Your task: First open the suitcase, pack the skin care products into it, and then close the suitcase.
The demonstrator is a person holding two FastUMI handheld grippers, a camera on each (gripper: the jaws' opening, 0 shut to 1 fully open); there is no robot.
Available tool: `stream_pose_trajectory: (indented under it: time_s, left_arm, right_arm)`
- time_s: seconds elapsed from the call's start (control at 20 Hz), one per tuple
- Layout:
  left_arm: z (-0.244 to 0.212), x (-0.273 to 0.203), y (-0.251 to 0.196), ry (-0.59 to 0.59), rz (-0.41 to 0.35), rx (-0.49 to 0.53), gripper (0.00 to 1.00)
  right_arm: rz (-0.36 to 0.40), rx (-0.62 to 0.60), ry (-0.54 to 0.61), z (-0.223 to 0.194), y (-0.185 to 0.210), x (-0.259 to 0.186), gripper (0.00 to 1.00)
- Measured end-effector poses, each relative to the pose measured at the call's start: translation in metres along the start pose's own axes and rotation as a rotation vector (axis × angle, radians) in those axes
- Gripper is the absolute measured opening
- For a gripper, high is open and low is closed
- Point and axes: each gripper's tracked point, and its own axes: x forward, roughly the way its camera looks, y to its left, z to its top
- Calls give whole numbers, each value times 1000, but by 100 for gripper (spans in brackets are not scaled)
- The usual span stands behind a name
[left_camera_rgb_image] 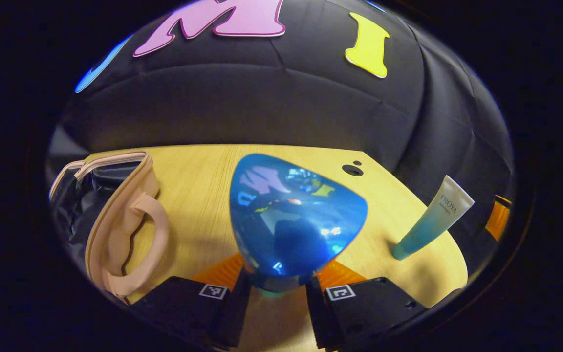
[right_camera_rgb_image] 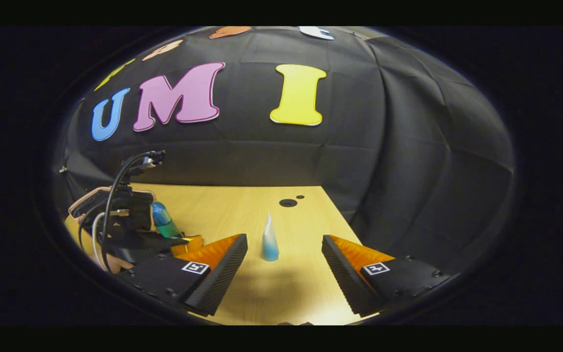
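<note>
Left gripper [left_camera_rgb_image: 276, 293]: fingers pressed on the narrow lower end of a glossy blue teardrop-shaped bottle [left_camera_rgb_image: 291, 220], which rises between them over the pale wooden tabletop [left_camera_rgb_image: 203, 195].

Open beige suitcase with dark lining and a beige handle [left_camera_rgb_image: 130, 230]: at the left edge of the left gripper view, resting on the tabletop, lid raised.

White-to-teal skin care tube [left_camera_rgb_image: 433, 220]: stands cap-down on the tabletop, near its right edge in the left gripper view, well apart from the suitcase. In the right gripper view the same tube [right_camera_rgb_image: 270, 242] stands upright ahead, between the two fingers but beyond them, untouched.

Right gripper [right_camera_rgb_image: 284, 269]: fingers spread wide, holding nothing, low over the tabletop [right_camera_rgb_image: 271, 293].

Left gripper [right_camera_rgb_image: 164, 239], seen in the right gripper view: at far left, cabled, carrying the blue bottle [right_camera_rgb_image: 163, 220] beside the suitcase [right_camera_rgb_image: 88, 200].
</note>
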Motion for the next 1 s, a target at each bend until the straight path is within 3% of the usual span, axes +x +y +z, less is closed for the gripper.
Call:
stream_pose_trajectory:
  time_s: [0.15, 0.45, 0.55, 0.8, 0.85, 1.0]
  left_arm:
    - [4, -1, 1, -20, -11, -21, 44]
    - [3, -1, -2, -18, -34, 91, 46]
    - [2, 0, -3, -20, -38, 86, 42]
    - [3, -1, -3, -21, -49, 80, 46]
    - [3, -1, -3, -20, -48, 81, 41]
    - [3, -2, -3, -20, -46, 82, 46]
  right_arm:
    - [16, -24, 19, -14, 12, 30, 97]
    - [-23, 37, 131, -57, 16, 86, 97]
    - [-31, 50, 153, -66, 15, 100, 97]
    - [-40, 16, 154, -70, 14, 118, 97]
    - [-33, 8, 166, -72, 17, 120, 91]
    - [-36, 0, 208, -81, 21, 120, 46]
